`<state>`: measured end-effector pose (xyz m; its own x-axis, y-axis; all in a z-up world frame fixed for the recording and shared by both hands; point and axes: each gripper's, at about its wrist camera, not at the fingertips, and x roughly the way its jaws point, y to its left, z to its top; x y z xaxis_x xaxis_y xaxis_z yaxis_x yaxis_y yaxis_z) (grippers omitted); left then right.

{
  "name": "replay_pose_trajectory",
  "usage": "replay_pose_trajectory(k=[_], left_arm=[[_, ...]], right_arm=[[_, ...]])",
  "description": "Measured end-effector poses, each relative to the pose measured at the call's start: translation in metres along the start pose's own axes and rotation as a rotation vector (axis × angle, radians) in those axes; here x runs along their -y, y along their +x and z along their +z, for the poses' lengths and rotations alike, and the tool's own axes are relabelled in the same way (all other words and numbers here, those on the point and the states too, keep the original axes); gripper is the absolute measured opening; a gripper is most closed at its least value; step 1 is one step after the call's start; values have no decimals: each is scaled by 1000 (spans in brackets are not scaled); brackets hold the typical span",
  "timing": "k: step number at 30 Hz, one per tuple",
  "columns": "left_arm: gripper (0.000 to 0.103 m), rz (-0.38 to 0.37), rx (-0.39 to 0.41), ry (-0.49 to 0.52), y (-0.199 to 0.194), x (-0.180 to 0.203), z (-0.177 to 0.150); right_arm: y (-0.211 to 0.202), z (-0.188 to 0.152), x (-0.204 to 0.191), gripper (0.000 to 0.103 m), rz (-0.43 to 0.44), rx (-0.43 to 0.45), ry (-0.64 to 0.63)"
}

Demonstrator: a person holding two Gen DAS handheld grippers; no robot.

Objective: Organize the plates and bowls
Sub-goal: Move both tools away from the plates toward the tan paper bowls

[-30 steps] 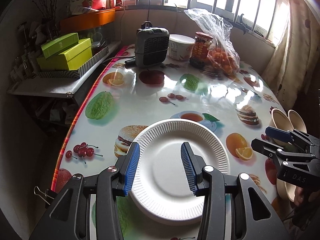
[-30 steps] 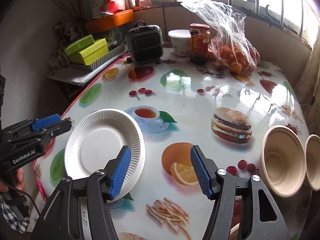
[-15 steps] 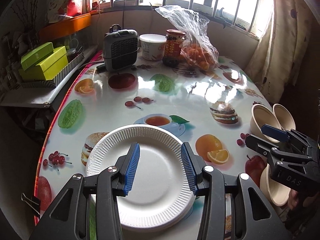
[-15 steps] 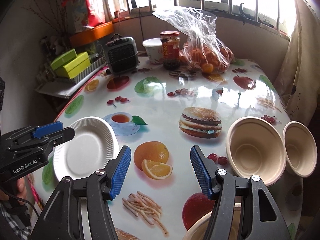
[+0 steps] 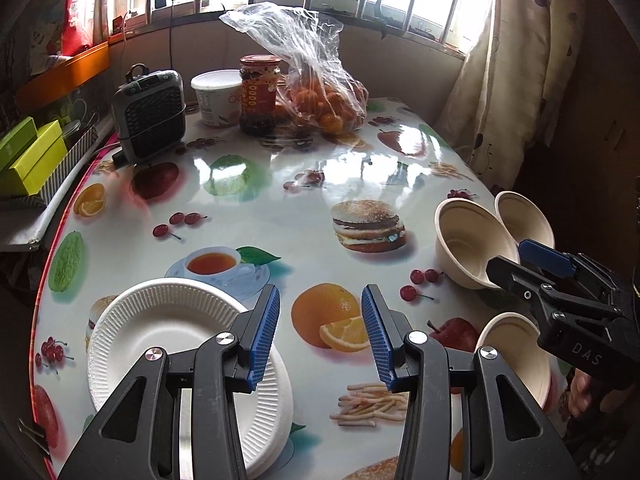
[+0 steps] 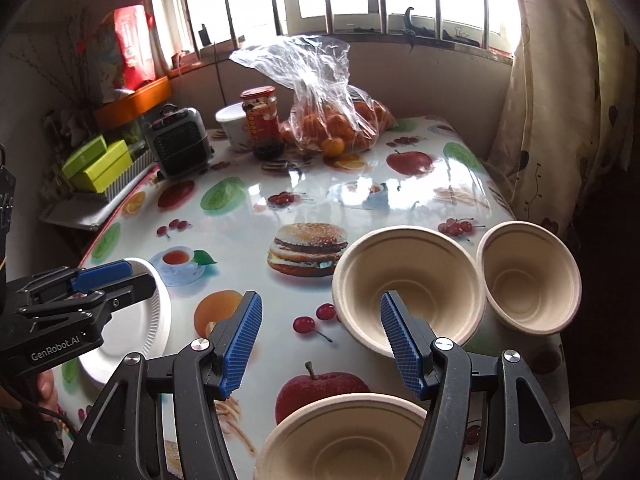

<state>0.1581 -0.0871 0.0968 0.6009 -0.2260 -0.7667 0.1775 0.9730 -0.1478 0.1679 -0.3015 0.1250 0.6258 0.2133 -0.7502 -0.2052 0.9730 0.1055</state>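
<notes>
A white paper plate (image 5: 160, 344) lies on the fruit-print table at the near left; it also shows in the right wrist view (image 6: 156, 320). Three beige paper bowls stand at the right: a wide bowl (image 6: 408, 284), a smaller bowl (image 6: 528, 276) beside it, and a near bowl (image 6: 344, 436) under my right gripper. My left gripper (image 5: 320, 336) is open and empty, above the table just right of the plate. My right gripper (image 6: 320, 344) is open and empty, above the near bowl and in front of the wide bowl.
At the table's far end stand a small grey heater (image 5: 150, 114), a white tub (image 5: 216, 96), a dark jar (image 5: 259, 94) and a plastic bag of oranges (image 5: 320, 92). Green boxes (image 5: 30, 156) sit on a side shelf at the left. A curtain (image 6: 560, 120) hangs at the right.
Both grippers have pulled back and swung right. The plate has slid from between the left fingers to their left. The bowls have come closer in the right wrist view. Both grippers stay open.
</notes>
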Motion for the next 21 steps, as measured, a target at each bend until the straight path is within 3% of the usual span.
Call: replay_pose_trajectory(k=[11,21], left_arm=[[44,-75,-17,40,27,38,14],[44,-154,-53,68,57,68,25]], right_arm=[[-7,-10,50,62,-81,25,81],[-2,-14,80,62,-104,12,116]])
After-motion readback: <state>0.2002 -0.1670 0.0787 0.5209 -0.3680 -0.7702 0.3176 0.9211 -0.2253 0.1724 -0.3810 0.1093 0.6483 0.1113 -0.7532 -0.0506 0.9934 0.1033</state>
